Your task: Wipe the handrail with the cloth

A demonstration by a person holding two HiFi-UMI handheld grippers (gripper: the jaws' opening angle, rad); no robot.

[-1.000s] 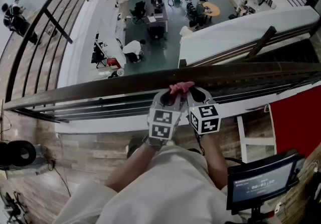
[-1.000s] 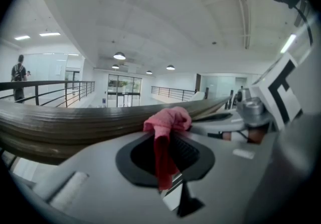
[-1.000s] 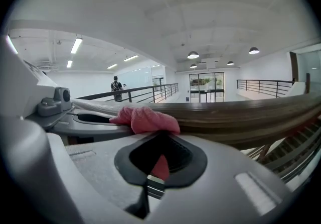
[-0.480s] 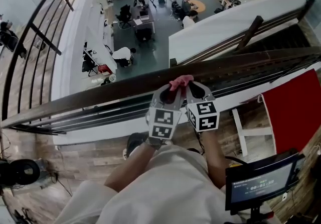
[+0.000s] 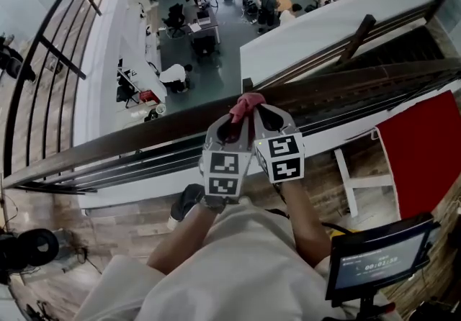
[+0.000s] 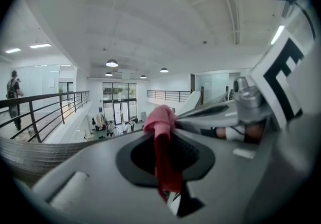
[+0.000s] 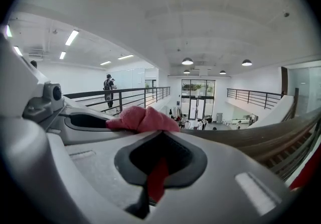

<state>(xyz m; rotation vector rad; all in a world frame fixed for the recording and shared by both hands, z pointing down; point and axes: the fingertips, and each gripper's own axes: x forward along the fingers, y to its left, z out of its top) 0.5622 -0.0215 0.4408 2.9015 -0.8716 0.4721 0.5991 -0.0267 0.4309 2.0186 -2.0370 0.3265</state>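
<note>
As left gripper (image 5: 229,125) and right gripper (image 5: 268,119) both clamp the cloth (image 5: 246,105), we log the handrail (image 5: 130,141) beneath, running lower-left to upper-right.

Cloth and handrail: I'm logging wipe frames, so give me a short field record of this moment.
cloth: pink, bunched, over the top of the handrail
handrail: dark, runs slantwise across the head view
left gripper: jaws shut on the cloth
right gripper: jaws shut on the cloth
grippers: side by side, close together, both at the rail
</note>
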